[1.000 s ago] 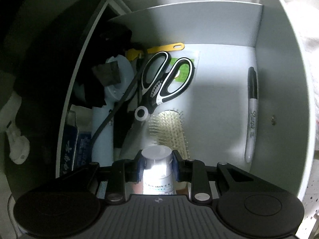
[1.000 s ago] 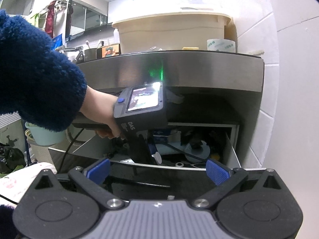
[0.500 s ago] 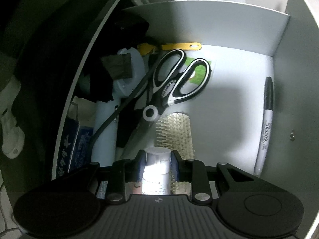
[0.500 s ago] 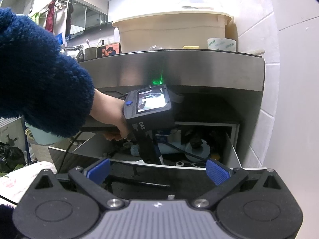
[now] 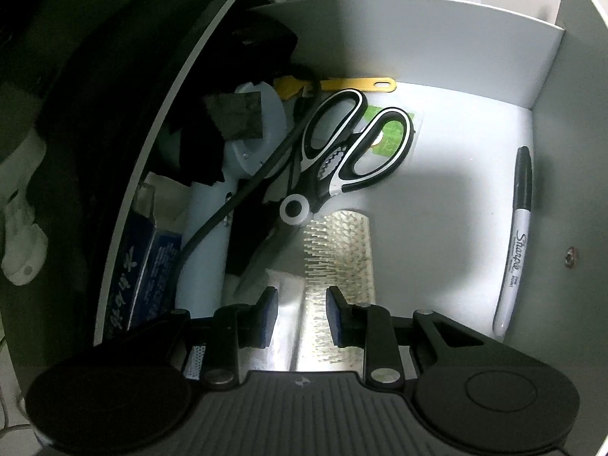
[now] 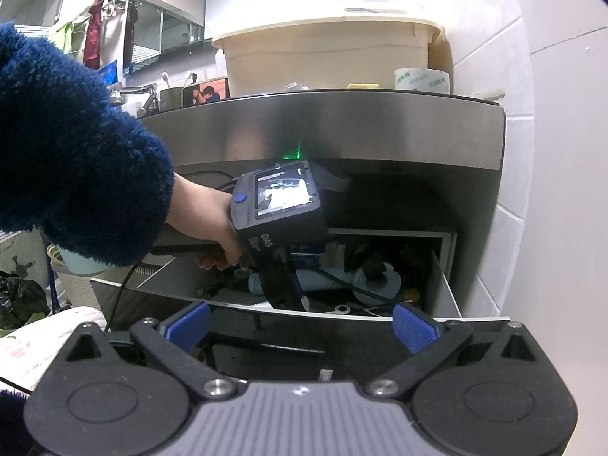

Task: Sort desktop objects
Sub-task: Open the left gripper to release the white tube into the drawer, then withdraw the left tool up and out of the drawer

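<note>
Placement step; left tongs [image 5: 300, 315] clamp the white bottle [image 5: 290, 304] low inside the drawer [image 5: 456, 228], beside the hairbrush [image 5: 342, 247]; next probably release, then lift clear; right tongs [image 6: 300, 328] gape empty outside.

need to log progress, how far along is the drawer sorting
Done: scissors, hairbrush and marker already lie in the open drawer. In hand: the left gripper, down inside the drawer, is shut with a white tube between its pads, apparently not yet released. Left: letting the tube go; the right gripper waits open and empty.
</note>
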